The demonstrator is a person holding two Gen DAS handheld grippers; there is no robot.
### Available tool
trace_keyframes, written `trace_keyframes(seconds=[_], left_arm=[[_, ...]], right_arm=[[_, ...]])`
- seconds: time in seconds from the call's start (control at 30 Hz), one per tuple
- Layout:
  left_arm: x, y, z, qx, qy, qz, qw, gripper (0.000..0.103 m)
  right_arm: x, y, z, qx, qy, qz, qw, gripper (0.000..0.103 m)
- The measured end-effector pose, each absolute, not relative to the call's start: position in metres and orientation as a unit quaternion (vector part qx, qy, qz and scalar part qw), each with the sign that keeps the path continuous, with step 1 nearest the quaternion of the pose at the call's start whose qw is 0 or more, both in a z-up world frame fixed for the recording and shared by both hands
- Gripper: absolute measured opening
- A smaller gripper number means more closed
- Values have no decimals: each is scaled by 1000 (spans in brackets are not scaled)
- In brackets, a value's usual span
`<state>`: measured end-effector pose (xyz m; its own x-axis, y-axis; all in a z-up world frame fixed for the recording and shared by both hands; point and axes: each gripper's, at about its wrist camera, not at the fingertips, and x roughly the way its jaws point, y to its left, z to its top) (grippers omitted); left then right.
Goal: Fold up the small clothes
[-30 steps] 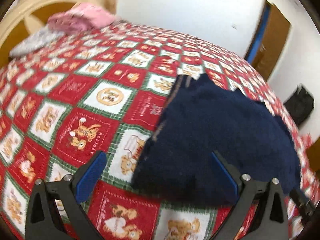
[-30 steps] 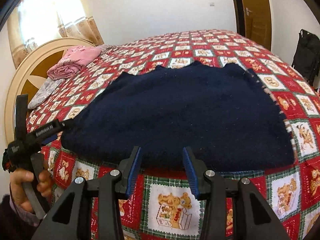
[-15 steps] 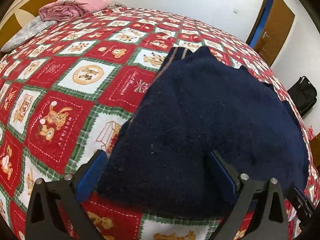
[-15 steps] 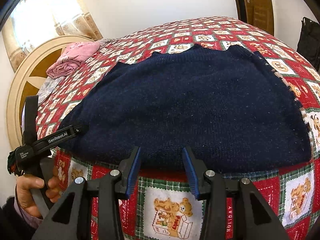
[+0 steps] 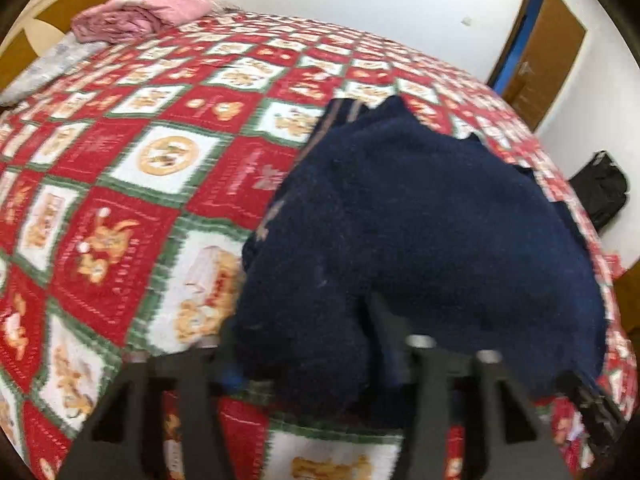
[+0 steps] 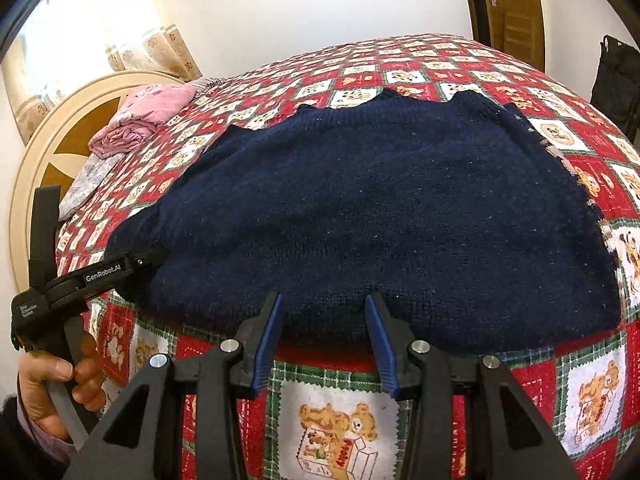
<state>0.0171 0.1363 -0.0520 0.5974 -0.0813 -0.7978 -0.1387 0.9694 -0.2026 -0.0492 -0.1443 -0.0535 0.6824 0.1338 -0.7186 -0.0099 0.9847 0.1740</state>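
Observation:
A dark navy knitted sweater (image 6: 380, 216) lies spread on the red patchwork bedspread (image 6: 332, 412); it also shows in the left wrist view (image 5: 420, 232). My left gripper (image 5: 304, 356) has its fingers around the sweater's near left corner, with cloth bunched between them and hiding the pads; the frame is blurred. In the right wrist view the left gripper (image 6: 156, 258) touches that same corner. My right gripper (image 6: 324, 316) is open, its blue pads at the sweater's near hem with nothing between them.
A folded pink garment (image 5: 140, 12) and a grey patterned one (image 5: 44, 68) lie near the wooden headboard (image 6: 52, 152). A black bag (image 5: 600, 196) sits by the wall past the bed. A brown door (image 5: 548, 56) stands open.
My left gripper has moved forward onto the sweater's corner and narrowed around it, bunching the cloth. My right gripper has crept closer to the hem and stays open.

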Motion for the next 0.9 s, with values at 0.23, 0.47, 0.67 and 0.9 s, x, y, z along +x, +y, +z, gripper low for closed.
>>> trace_keyframes(seconds=[0.23,0.47,0.67,0.9], left_arm=[[19,134,-53,-125,445,22,886,44],[20,126,-54,-99,441,44,891,51],[19,123,-52,-88,437,39,894,39],[18,114,-40,-72,425,37,902,28]], right_arm=[[-49,-144,-54,83,398,38,913,44],[-50,-147,-55,86,398,40,912,44],[-51,-150,-55,91,399,40,912,44],[-53,-159,-53,102,395,34,912,44]])
